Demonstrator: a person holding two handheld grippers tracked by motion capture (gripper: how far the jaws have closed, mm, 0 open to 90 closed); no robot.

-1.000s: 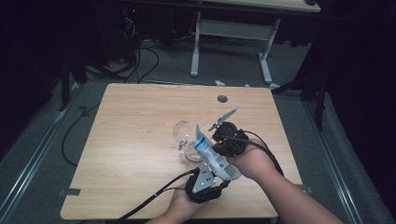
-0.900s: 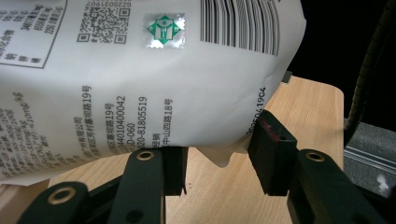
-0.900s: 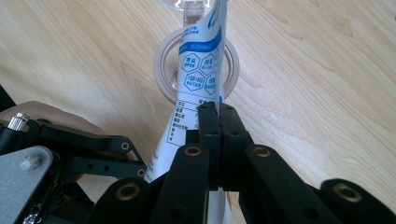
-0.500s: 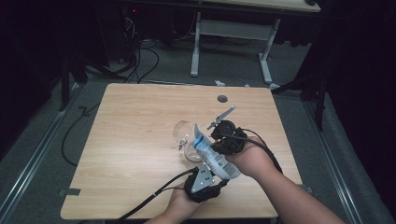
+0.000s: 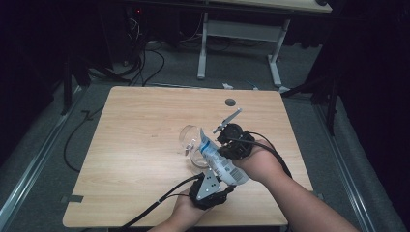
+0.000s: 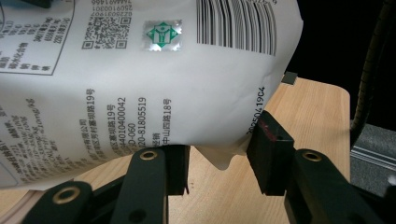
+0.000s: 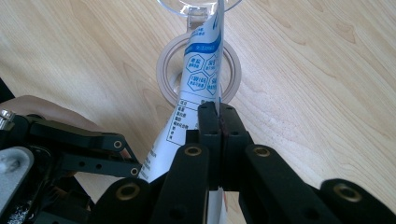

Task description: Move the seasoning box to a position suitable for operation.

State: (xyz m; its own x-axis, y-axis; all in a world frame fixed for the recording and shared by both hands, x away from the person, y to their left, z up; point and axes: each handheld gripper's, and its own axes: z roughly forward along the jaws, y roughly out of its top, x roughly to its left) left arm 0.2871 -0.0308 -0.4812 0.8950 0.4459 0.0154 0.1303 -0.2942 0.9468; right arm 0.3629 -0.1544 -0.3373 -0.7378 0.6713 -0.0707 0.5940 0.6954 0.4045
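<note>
High view: right gripper (image 5: 223, 126) pinching upper edge of white printed pouch (image 5: 220, 162), tilting it toward clear glass (image 5: 189, 137) just beyond. Left gripper (image 5: 220, 186) sitting beneath pouch's lower end, jaws spread, pouch corner hanging between them.

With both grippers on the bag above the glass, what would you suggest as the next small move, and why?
Probably tip the bag a little further. The right gripper pinches its top edge, whose corner points at the glass, and the left gripper straddles its bottom.
</note>
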